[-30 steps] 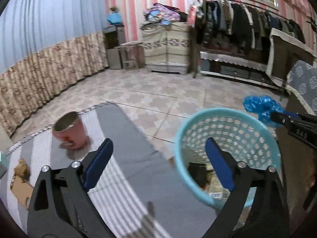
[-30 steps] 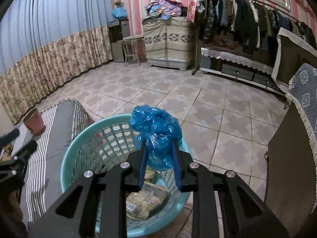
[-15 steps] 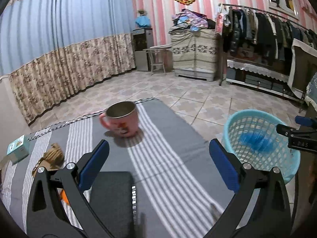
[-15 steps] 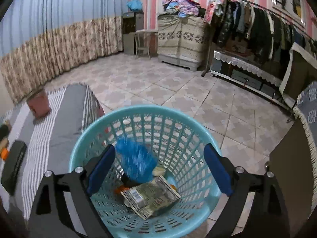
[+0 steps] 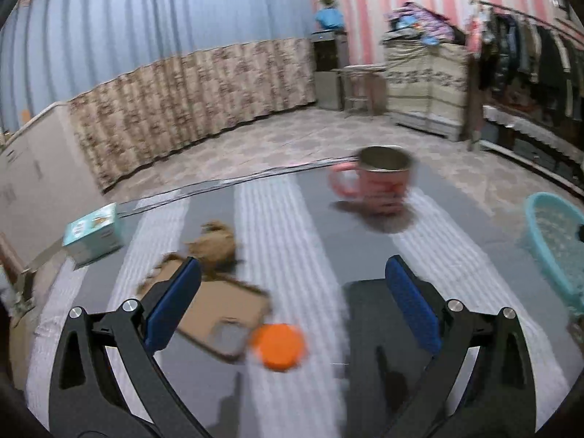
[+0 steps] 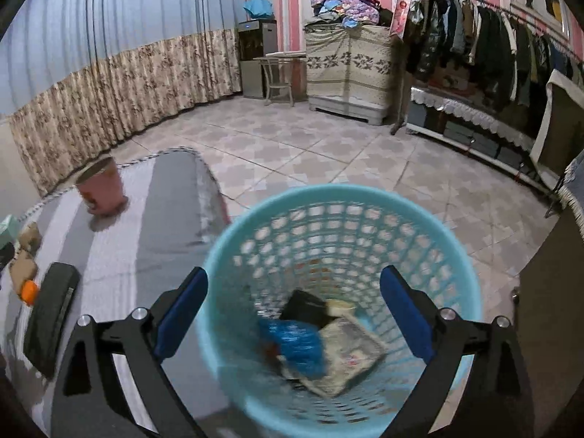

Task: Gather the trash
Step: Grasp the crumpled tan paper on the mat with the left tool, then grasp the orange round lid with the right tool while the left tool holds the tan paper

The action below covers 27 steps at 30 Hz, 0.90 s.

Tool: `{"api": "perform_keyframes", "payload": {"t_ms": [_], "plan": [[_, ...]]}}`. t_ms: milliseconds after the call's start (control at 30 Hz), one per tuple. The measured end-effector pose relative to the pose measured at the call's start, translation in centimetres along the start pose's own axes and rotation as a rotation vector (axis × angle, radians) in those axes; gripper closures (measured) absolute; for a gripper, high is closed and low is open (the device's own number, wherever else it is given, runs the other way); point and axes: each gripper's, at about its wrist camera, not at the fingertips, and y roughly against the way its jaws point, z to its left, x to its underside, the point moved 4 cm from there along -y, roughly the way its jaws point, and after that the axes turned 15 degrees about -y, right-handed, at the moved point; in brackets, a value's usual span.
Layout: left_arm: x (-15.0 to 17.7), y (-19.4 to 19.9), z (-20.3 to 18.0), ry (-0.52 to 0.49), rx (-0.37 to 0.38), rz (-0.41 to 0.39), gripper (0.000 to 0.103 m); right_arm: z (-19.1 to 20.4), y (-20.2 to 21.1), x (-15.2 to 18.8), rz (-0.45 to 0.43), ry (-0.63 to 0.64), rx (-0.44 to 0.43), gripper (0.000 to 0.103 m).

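My right gripper (image 6: 294,314) is open and empty above the turquoise mesh basket (image 6: 456,252). Inside the basket lie a crumpled blue plastic bag (image 6: 295,343), a flat printed wrapper (image 6: 350,357) and a dark item (image 6: 304,304). My left gripper (image 5: 292,303) is open and empty over the striped grey table (image 5: 277,219). Under it lie a torn brown cardboard piece (image 5: 222,306), an orange lid (image 5: 279,345) and a crumpled brown paper wad (image 5: 215,244). The basket also shows at the left wrist view's right edge (image 5: 554,244).
A pink mug (image 5: 379,182) stands at the table's far side. A small teal box (image 5: 93,233) sits at the far left. A black flat case (image 6: 51,314) lies on the table near the orange lid. A dark cabinet (image 6: 554,310) stands right of the basket.
My right gripper opened and the blue bag dropped into the basket. My left gripper swung left from the basket to over the cardboard and orange lid.
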Motion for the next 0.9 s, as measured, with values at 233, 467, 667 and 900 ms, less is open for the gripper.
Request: {"api": "perform_keyframes", "payload": {"t_ms": [233,467,667,900], "plan": [[1.5,-5.4,7.6,0.122,-0.053,0.117,0.006,4.0,0.0,1.9,0.008,0.057,-0.028,0.009],[1.4,-9.9,7.6,0.108,-0.007,0.172,0.016,6.0,-0.7,3.2,0.026,0.13,-0.009,0.009],[1.5,-12.0,5.7,0.033,0.053,0.203,0.048,6.8,-0.8,3.8,0.033,0.16,0.0,0.009],[1.6,-5.8,6.9,0.022,0.025,0.065,0.048,8.8,0.0,5.0,0.039,0.193,-0.028,0.009]]}}
